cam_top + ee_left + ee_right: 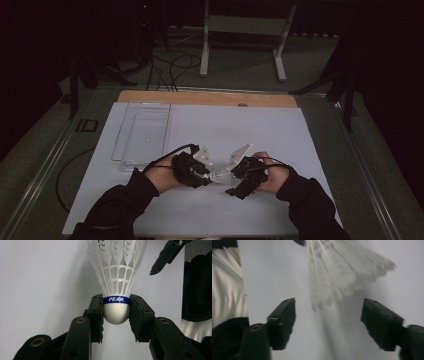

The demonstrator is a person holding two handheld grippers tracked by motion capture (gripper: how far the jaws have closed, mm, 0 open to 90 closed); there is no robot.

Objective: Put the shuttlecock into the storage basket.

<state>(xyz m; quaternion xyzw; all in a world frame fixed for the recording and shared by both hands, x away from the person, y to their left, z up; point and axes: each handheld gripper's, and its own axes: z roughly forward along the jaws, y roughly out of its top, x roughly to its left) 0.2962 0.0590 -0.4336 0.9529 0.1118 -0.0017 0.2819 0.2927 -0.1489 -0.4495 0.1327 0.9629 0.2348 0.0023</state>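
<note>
Left gripper pinches the shuttlecock by its cork base; right gripper stands spread, feathers just beyond its jaws.

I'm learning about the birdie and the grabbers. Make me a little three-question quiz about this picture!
1. True or false: the left gripper is squeezing the shuttlecock by its feathery skirt.
2. Which gripper has its jaws apart with nothing pinched between them? A) left B) right C) both
3. Fill in: the word printed on the shuttlecock's blue band is ____.

Key
1. False. Its jaws press on the rounded white cork base, one on each side, just at the blue band.
2. B. The right gripper stands open, with the feather tips just beyond its jaws.
3. PEAK.
</note>
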